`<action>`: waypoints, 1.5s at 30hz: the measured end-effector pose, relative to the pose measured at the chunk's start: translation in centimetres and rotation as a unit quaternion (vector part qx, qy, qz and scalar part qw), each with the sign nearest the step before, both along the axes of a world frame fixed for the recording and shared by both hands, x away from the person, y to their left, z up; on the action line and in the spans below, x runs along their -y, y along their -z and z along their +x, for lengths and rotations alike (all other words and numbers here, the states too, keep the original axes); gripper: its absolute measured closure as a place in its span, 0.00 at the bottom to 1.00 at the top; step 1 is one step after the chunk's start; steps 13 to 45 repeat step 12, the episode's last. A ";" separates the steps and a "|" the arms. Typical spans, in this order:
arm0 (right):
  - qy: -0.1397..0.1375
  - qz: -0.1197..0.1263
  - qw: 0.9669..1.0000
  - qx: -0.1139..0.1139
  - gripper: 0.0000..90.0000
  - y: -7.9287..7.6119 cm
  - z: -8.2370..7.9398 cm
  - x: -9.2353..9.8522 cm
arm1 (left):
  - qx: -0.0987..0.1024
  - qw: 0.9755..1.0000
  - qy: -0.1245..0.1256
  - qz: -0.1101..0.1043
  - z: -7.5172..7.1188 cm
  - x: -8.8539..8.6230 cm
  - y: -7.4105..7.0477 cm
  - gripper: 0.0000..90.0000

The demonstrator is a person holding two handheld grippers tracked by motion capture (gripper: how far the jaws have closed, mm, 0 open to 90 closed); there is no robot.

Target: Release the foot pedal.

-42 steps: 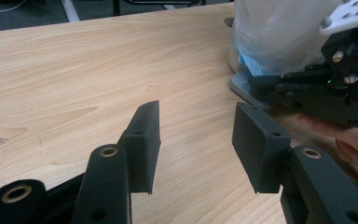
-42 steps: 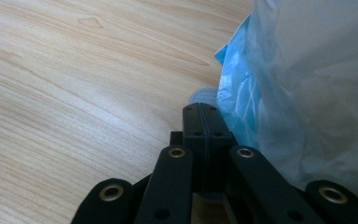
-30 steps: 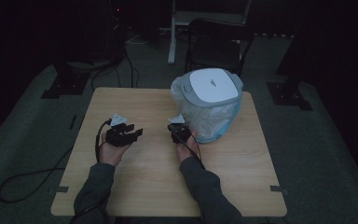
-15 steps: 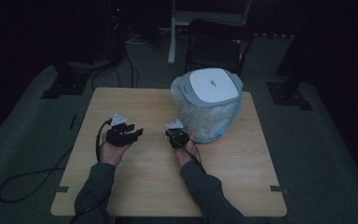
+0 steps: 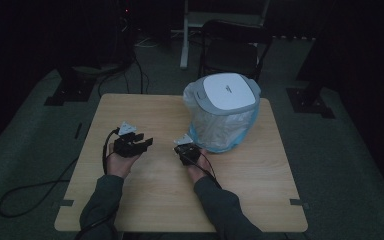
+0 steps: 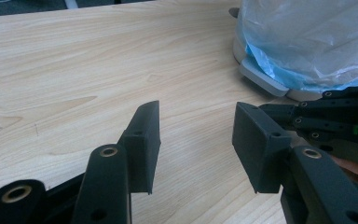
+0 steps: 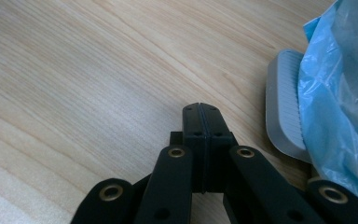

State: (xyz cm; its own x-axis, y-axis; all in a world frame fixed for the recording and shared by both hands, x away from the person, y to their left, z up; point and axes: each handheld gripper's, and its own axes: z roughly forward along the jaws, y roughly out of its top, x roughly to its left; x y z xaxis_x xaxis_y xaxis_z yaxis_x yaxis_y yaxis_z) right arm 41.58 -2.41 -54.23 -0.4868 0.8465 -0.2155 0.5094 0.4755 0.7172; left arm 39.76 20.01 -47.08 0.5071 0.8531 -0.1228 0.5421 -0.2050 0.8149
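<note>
High view: grey-lidded bin, blue liner, on table.

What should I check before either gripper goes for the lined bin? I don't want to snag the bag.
1. Left gripper open, nothing between its jaws: ok.
2. Right gripper open enough to grasp: not ok, its jaws are pressed shut.
3. Right gripper clear of the blue bag: cannot tell, the bag hangs right beside it.
4. Bin upright, white lid on: ok.
5. Table bare between grippers and bin: ok.
6. Bag tucked under the lid all round: cannot tell.
</note>
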 end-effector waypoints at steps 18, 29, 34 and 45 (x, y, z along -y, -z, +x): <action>-0.024 -0.002 1.000 -0.007 1.00 0.0 -0.2 0.5 | -0.001 1.000 -0.001 0.000 0.1 0.1 0.2 0.59; -0.024 -0.002 1.000 -0.007 1.00 0.0 -0.2 0.5 | -0.001 1.000 -0.001 0.000 0.1 0.1 0.2 0.59; -0.024 -0.002 1.000 -0.007 1.00 0.0 -0.2 0.5 | -0.001 1.000 -0.001 0.000 0.1 0.1 0.2 0.59; -0.024 -0.002 1.000 -0.007 1.00 0.0 -0.2 0.5 | -0.001 1.000 -0.001 0.000 0.1 0.1 0.2 0.59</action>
